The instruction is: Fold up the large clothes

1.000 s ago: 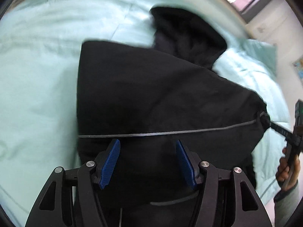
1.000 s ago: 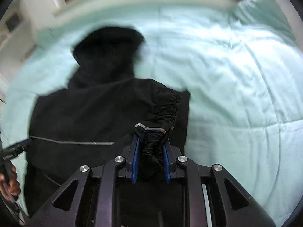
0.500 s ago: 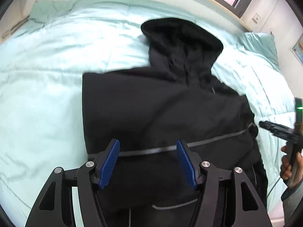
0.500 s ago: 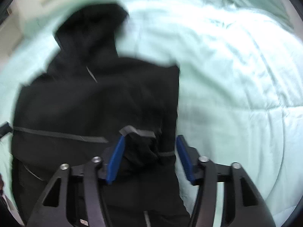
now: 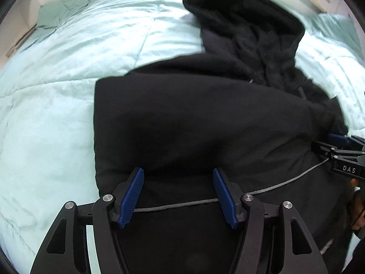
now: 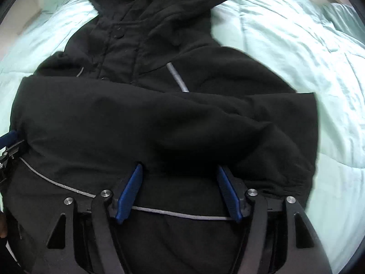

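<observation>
White letters "DAS" stand on the right tool [image 5: 342, 147].

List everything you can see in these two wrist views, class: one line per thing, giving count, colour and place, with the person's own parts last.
jacket: one, black, spread over the bed, sleeves folded across the body.
hood: one, black, at the jacket's far end.
reflective piping: thin grey lines across the lower jacket.
comforter: one, pale mint green, covering the bed under the jacket.
pillow: one, mint green, at the far right corner.
left claw: one, black with blue pads, open above the jacket, nothing pinched.
right claw: one, black with blue pads, open above the jacket, nothing pinched.
hand: one, at the right edge, holding the right claw's handle.
</observation>
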Demonstrator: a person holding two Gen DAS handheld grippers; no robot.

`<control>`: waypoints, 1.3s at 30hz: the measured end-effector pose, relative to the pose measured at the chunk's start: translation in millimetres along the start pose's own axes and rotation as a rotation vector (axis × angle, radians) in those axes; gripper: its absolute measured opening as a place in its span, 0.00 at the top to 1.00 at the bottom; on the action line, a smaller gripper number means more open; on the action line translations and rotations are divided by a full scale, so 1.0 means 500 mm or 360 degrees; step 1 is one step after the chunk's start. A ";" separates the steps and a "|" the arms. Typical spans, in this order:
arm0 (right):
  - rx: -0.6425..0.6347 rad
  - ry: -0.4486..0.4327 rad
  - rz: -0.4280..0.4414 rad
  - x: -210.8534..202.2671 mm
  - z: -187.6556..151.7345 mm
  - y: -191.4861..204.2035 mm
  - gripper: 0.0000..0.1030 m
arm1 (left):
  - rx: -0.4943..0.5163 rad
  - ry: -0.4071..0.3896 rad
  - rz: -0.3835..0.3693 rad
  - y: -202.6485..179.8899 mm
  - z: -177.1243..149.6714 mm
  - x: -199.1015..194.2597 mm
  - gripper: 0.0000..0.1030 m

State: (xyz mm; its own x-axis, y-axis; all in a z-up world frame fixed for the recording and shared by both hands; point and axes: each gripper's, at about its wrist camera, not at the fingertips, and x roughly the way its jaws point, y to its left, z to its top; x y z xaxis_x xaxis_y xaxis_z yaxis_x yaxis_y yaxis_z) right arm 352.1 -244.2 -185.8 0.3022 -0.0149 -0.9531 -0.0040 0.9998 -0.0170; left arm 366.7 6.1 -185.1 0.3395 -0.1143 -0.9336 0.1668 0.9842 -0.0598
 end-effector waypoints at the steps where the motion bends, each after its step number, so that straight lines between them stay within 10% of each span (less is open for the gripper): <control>1: 0.0013 -0.0043 0.0028 -0.031 -0.005 -0.013 0.37 | -0.0024 -0.0026 -0.0051 0.004 0.000 -0.025 0.37; 6: 0.0156 -0.0192 0.0085 -0.146 -0.070 -0.081 0.36 | -0.0148 -0.0174 -0.0271 0.033 -0.043 -0.126 0.37; 11: 0.0167 0.0028 0.0002 -0.040 -0.146 -0.114 0.41 | -0.0226 0.0047 -0.0067 0.059 -0.092 -0.033 0.37; 19: 0.0250 0.0029 0.0004 -0.042 -0.163 -0.118 0.38 | -0.0208 0.0010 0.0033 0.039 -0.103 -0.038 0.31; 31: 0.0432 0.0022 0.0083 -0.239 -0.319 -0.211 0.38 | -0.0207 -0.0095 -0.0027 0.043 -0.223 -0.304 0.31; 39: 0.0449 -0.0250 0.0099 -0.397 -0.228 -0.238 0.38 | -0.0127 -0.0339 -0.0016 0.025 -0.121 -0.421 0.31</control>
State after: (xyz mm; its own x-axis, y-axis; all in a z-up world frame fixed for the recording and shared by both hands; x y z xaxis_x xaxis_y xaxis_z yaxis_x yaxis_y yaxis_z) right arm 183.8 -361.2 -28.9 0.4533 0.0260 -0.8910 0.2303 0.9622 0.1453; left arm 241.5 50.5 -10.8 0.5277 -0.1417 -0.8375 0.1001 0.9895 -0.1044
